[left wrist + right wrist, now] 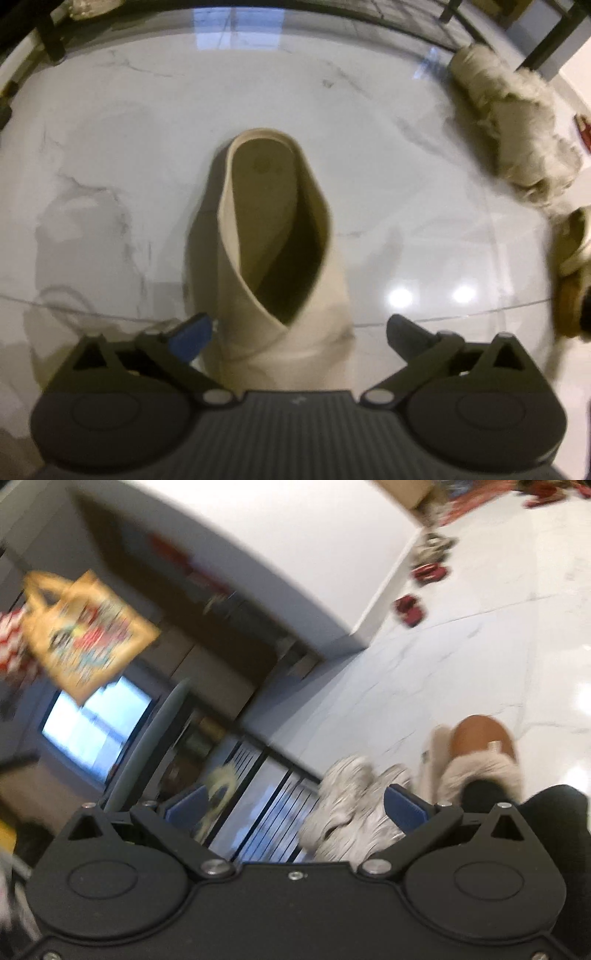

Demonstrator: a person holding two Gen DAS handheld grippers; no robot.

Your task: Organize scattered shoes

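In the left wrist view a beige slip-on shoe point(275, 236) lies on the white marble floor point(110, 155), heel end away from me. My left gripper point(295, 332) is open, its jaws on either side of the shoe's near end, not closed on it. A fluffy cream slipper point(513, 125) lies at the upper right. In the right wrist view my right gripper point(295, 808) is open and tilted; a fluffy grey-white slipper point(351, 805) sits just beyond, near its right finger point(404, 810). A brown fur-lined slipper point(480, 753) is worn on a foot.
A black metal rack point(535, 33) stands at the back of the floor. A brown slipper on a foot point(572, 266) is at the right edge. Red shoes point(410, 609) lie by the white wall. A yellow patterned bag point(85, 635) hangs at the left.
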